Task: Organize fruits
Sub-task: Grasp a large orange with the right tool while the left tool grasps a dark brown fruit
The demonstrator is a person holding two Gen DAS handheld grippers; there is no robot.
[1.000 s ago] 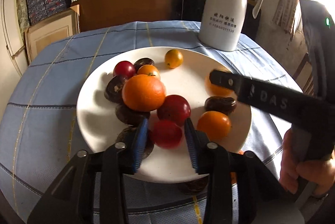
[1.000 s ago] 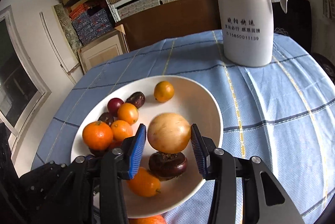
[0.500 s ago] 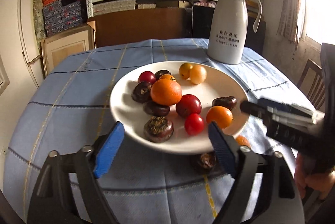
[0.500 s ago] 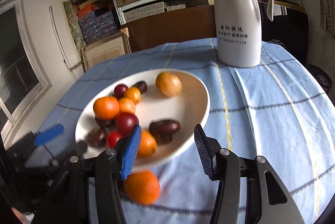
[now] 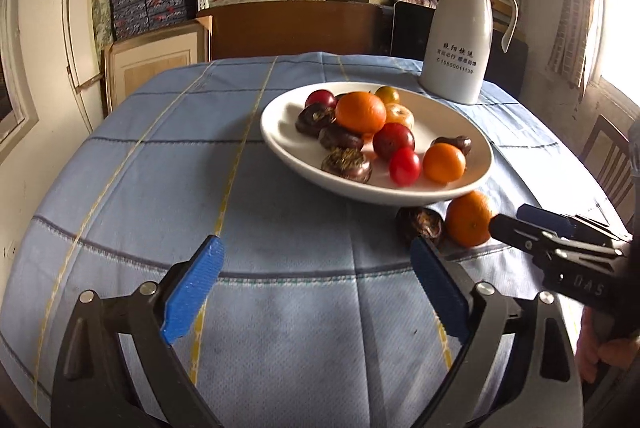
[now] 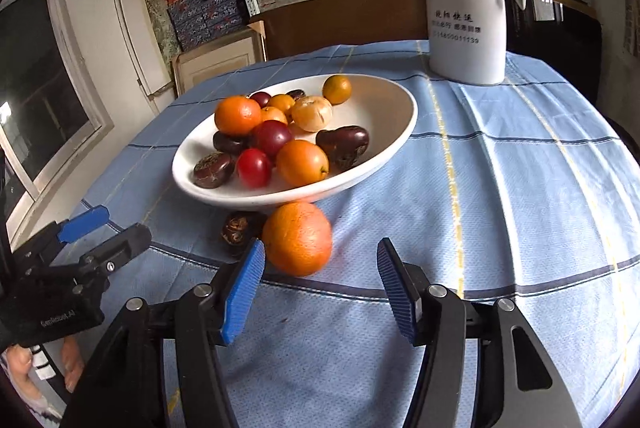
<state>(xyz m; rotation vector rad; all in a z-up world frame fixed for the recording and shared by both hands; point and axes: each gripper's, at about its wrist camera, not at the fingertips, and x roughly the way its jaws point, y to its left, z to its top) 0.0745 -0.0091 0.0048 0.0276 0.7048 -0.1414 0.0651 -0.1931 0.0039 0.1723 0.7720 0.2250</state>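
A white plate (image 5: 280, 140) (image 6: 400, 124) on the blue cloth holds oranges, red tomatoes, a pale yellow fruit (image 6: 312, 113) and dark brown fruits. On the cloth beside its near rim lie an orange (image 5: 468, 220) (image 6: 298, 238) and a dark brown fruit (image 5: 420, 224) (image 6: 236, 228). My left gripper (image 5: 316, 252) (image 6: 122, 224) hovers over bare cloth short of the plate, its jaws opening wide with nothing between them. My right gripper (image 6: 320, 248) (image 5: 510, 218) is also opening. The loose orange sits just ahead of its left finger, and neither pad touches it.
A white thermos jug (image 5: 460, 44) (image 6: 464, 8) stands behind the plate at the far right of the table. A wooden chair (image 5: 608, 156) is past the table's right edge. Shelves of boxes fill the back wall. A hand (image 5: 600, 356) holds the right gripper.
Both grippers pulled back from the plate. The left let go of a red tomato and opened wide. The right released the pale yellow fruit, which now rests in the plate.
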